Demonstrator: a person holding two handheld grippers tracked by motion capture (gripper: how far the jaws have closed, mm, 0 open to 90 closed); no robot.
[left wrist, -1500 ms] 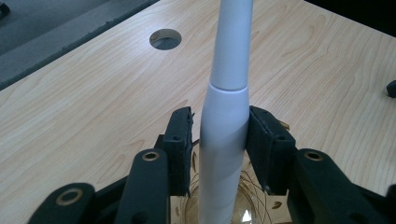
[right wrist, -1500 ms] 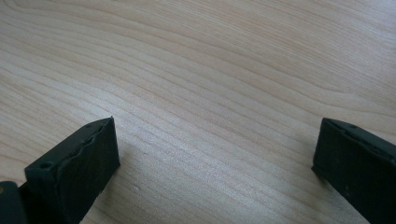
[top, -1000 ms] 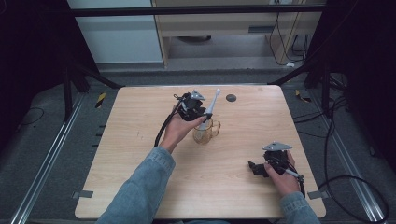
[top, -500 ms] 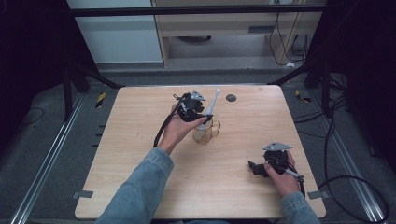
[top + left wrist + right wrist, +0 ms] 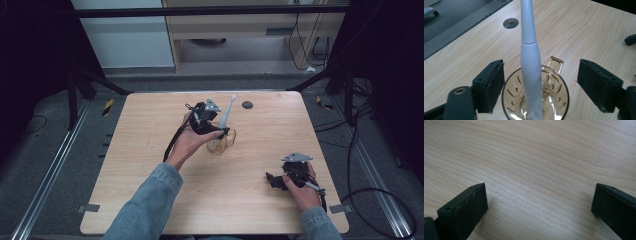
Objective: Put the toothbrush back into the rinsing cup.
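Left of centre on the surface (image 5: 150, 130), my left hand-held gripper (image 5: 540, 85) has just been opening, its jaws clear of the white toothbrush (image 5: 530, 62) standing in the amber glass cup (image 5: 554, 97), while my right hand-held gripper (image 5: 537, 205) gapes wide, empty, near the right edge.

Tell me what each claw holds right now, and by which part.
Nothing. The left claw has just been opening; the white toothbrush stands free between its jaws, in the amber glass cup. The right claw is open over bare table.
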